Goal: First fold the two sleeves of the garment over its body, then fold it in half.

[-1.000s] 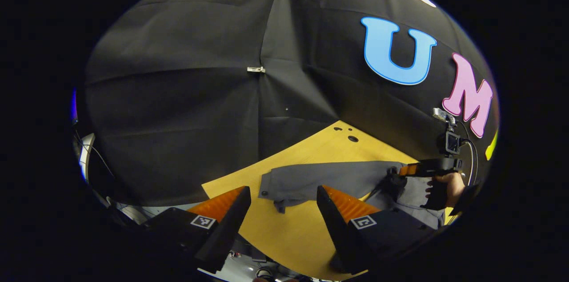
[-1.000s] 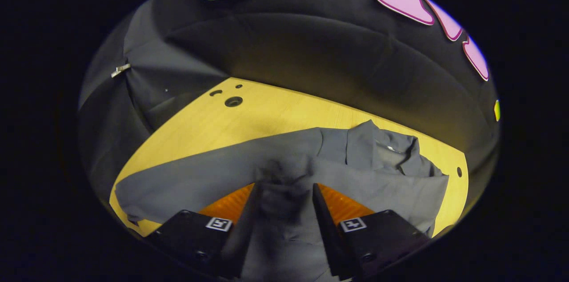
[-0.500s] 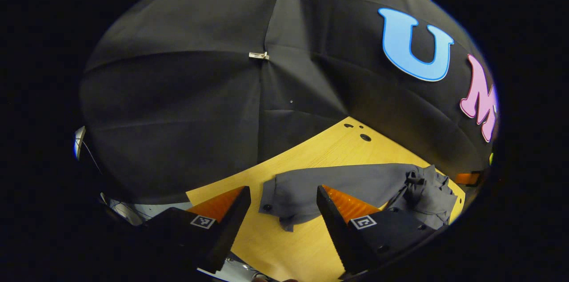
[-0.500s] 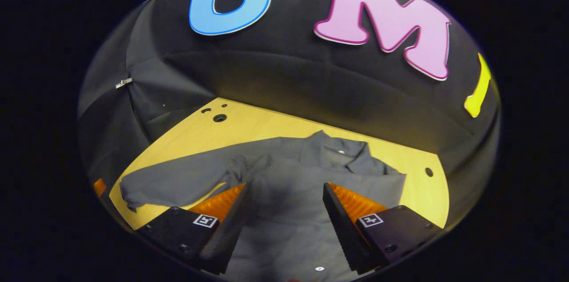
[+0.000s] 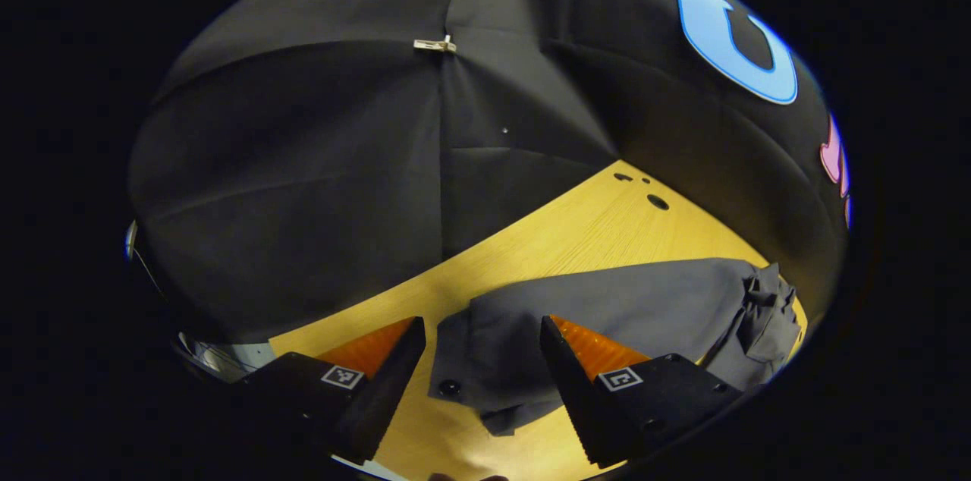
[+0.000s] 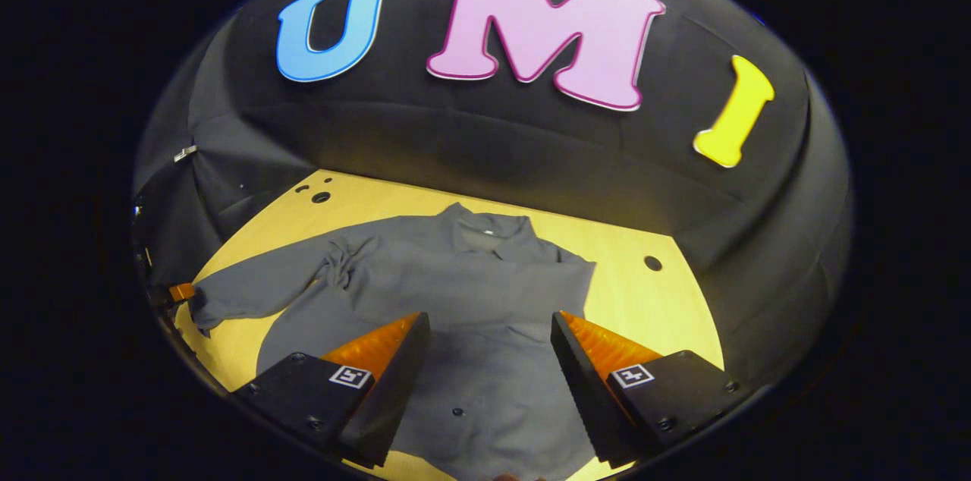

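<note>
Garment (image 6: 470, 291) flat on table (image 6: 652, 299) | left gripper (image 5: 482, 359) agape above sleeve (image 5: 576, 314) | right gripper (image 6: 490, 367) agape, empty

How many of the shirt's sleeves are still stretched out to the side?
1: the grey shirt's outstretched sleeve lies on the yellow wooden table. The other sleeve seems already folded over the body.

no readable text, brand or number can be made out. small square black-and-white coded markers are seen on the finger bases of the left gripper (image 5: 481, 359) and the right gripper (image 6: 490, 352); their patterns are perhaps machine codes, not letters.
</note>
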### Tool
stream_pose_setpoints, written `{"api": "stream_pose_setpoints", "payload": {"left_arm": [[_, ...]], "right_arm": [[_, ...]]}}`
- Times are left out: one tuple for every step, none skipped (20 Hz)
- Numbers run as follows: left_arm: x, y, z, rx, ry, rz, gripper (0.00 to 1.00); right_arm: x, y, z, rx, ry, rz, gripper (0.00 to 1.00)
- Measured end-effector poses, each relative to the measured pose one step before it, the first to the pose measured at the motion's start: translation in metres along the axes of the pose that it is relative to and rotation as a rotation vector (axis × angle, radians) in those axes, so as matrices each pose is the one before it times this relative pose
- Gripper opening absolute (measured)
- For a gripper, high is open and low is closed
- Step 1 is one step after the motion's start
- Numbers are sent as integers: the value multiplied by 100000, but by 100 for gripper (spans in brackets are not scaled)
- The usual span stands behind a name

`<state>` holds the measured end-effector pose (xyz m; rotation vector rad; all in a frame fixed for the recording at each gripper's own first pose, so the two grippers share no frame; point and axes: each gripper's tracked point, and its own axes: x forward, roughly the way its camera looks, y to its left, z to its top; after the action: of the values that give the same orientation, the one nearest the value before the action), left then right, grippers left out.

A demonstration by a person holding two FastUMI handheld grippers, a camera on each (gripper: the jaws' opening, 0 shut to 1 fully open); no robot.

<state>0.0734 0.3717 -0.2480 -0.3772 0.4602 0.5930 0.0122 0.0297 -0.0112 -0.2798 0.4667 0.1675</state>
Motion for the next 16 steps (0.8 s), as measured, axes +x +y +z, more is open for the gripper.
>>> {"api": "stream_pose_setpoints", "payload": {"left_arm": [[501, -260, -179, 1420, 1092, -407, 96], [548, -163, -144, 1431, 833, -18, 96], [580, -377, -195, 1531, 780, 78, 96], [371, -64, -188, 1630, 943, 650, 96], [405, -231, -397, 1632, 952, 454, 96], [427, -18, -318, 1587, 1268, 947, 92], [109, 119, -170, 1482, 845, 1009, 96], [293, -102, 76, 2262, -249, 838, 97], [-32, -64, -293, 2238, 194, 353, 98], [-74, -99, 195, 1348, -348, 150, 98], [75, -509, -76, -457, 57, -1620, 98], [-19, -219, -35, 735, -434, -50, 95], [270, -385, -181, 740, 317, -1449, 89], [58, -309, 112, 1167, -644, -1174, 83], [-30, -411, -28, 1116, 169, -1322, 75], [122, -475, 172, 594, -496, -1914, 63]], "right_arm": [[-971, -901, -481, 463, -96, -1661, 98], [-906, -745, -417, 727, -28, -1487, 98], [-955, -814, -502, 939, 202, -1409, 98], [-973, -775, -612, 1402, 488, -1480, 98], [-915, -894, -527, 1931, 476, -1425, 98], [-838, -776, -577, 2084, 448, -1412, 98], [-880, -801, -717, 1763, 722, -1425, 98], [-919, -932, -810, 1641, 968, -1631, 98], [-792, -743, -633, 1217, 663, -1294, 98], [-746, -894, -667, 1392, 653, -1502, 98], [-605, -630, -494, 1000, 460, -919, 98], [-624, -649, -527, 951, 372, -1026, 98], [-493, -608, -455, 546, 166, -941, 98], [-337, -503, -304, 126, -8, -904, 98], [-239, -376, -265, -129, -102, -561, 98], [-16, -122, -40, 38, -189, -10, 98]]}}
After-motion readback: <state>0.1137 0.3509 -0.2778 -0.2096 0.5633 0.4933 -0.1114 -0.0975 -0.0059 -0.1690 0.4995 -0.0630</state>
